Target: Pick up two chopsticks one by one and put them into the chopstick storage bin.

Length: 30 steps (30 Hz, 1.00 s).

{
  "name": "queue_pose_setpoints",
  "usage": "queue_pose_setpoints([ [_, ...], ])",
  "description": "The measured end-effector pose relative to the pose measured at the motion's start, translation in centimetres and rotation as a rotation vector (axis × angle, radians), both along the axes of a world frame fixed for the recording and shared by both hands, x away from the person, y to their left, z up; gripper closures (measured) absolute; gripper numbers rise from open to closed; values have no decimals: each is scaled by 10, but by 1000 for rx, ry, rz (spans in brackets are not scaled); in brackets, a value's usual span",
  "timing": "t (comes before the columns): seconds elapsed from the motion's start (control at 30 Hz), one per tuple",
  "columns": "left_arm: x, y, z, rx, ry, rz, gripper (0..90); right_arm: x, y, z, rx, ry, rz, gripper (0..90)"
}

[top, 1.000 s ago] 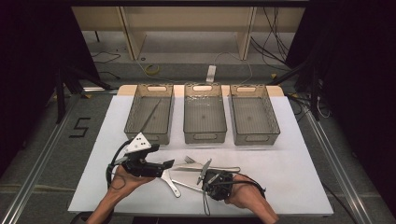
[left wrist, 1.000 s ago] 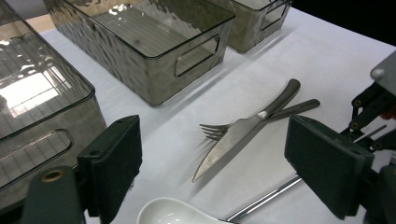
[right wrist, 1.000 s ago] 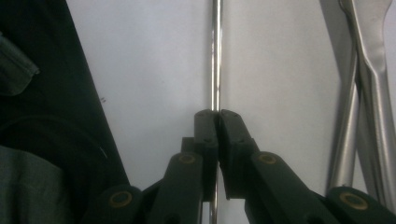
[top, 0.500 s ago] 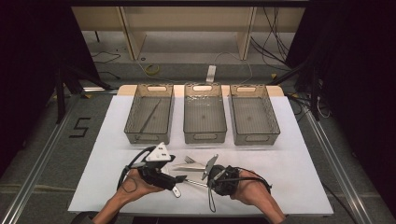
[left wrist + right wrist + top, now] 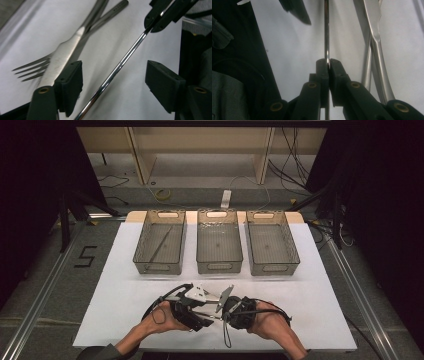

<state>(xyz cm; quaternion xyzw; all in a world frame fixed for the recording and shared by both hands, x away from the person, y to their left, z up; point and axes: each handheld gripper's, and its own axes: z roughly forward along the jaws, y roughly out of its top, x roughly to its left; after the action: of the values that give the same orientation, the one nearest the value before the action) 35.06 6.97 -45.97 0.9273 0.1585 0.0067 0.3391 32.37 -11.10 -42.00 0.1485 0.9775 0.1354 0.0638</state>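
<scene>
The left gripper (image 5: 209,316) had moved in from the left edge of the white mat (image 5: 115,285) to meet the right gripper (image 5: 225,316) near the front. The right gripper's jaws were clamped on a thin metal rod (image 5: 326,37) held just above the mat; the left's stood wide open around it (image 5: 120,67), beside a fork (image 5: 53,66). A hand-over looked likely

High view: the white surface (image 5: 320,290) is evenly and brightly lit from above, while the surroundings fall to near black; shadows are soft and the image is slightly soft overall. Left gripper view: the fork (image 5: 50,65) is blurred, and the thin rod (image 5: 117,67) carries a bright glare line. Right gripper view: dim, with the near jaws out of focus.
</scene>
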Motion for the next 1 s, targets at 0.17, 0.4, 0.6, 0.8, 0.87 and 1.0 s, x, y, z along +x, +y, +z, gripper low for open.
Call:
queue_pose_setpoints([
  [0.17, 1, -8, -4, 17, 1, -19, 395, 0, -1, 2, 7, 2, -5, 871],
  [0.4, -1, -21, -8, 53, -37, -86, 578, 1, -4, 4, 17, -4, 6, 871],
  [0.6, -2, -28, -7, 89, -102, -151, 745, 1, -7, 3, 21, 4, 9, 870],
  [0.8, -9, -30, 0, 123, -190, -211, 781, 2, -9, 5, 13, -9, 45, 866],
  [0.87, -10, -32, 3, 129, -207, -221, 812, 4, -15, 7, 31, -22, 47, 844],
  [1.0, -12, -33, 11, 136, -240, -223, 842, 9, -22, 15, 69, -56, -3, 800],
])
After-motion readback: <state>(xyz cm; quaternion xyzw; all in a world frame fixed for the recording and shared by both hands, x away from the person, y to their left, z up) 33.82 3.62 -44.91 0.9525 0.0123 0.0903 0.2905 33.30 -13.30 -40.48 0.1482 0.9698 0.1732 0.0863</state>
